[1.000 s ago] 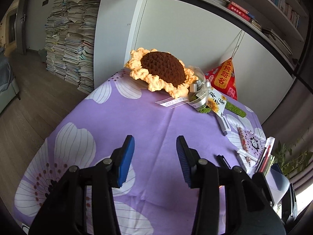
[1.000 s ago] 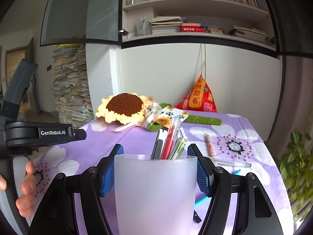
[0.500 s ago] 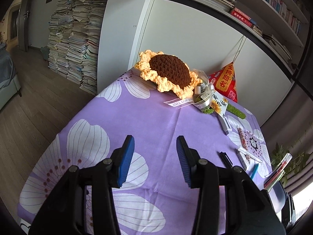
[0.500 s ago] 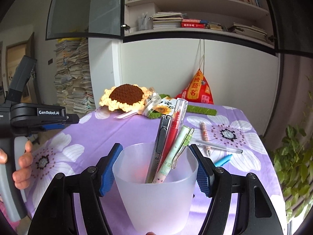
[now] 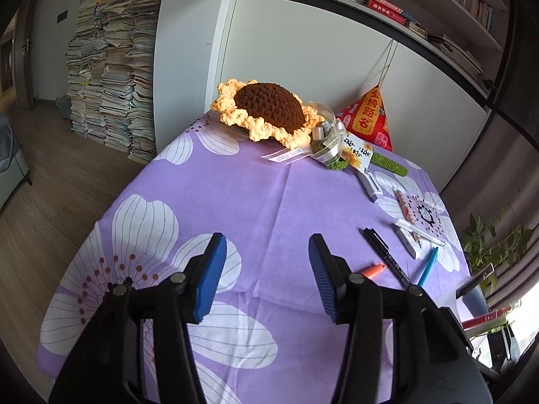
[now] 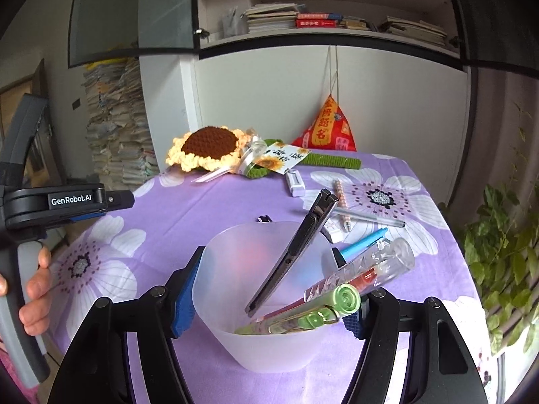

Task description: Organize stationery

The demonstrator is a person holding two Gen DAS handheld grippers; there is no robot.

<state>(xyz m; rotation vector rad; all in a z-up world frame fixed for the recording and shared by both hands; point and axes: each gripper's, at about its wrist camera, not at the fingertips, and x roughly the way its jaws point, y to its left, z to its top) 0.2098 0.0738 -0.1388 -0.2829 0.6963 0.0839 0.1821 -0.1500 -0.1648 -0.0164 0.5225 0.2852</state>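
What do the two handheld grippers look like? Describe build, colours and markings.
Left gripper and right gripper are alike: black plastic linkage arms with silver pivot screws and ribbed blue pads on the jaws. Seen side-on, the left one has a grey handle and white "GenRobot.AI" lettering.

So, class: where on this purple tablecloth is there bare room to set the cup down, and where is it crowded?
Bare cloth lies ahead of the left gripper, between the crochet sunflower and the near edge. The right side is crowded: black marker, blue pen, orange marker. The right gripper holds the cup.

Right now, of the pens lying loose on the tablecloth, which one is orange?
The short orange marker, lying just beyond the left tongs, beside the black marker. The other loose pens are black, blue or clear.
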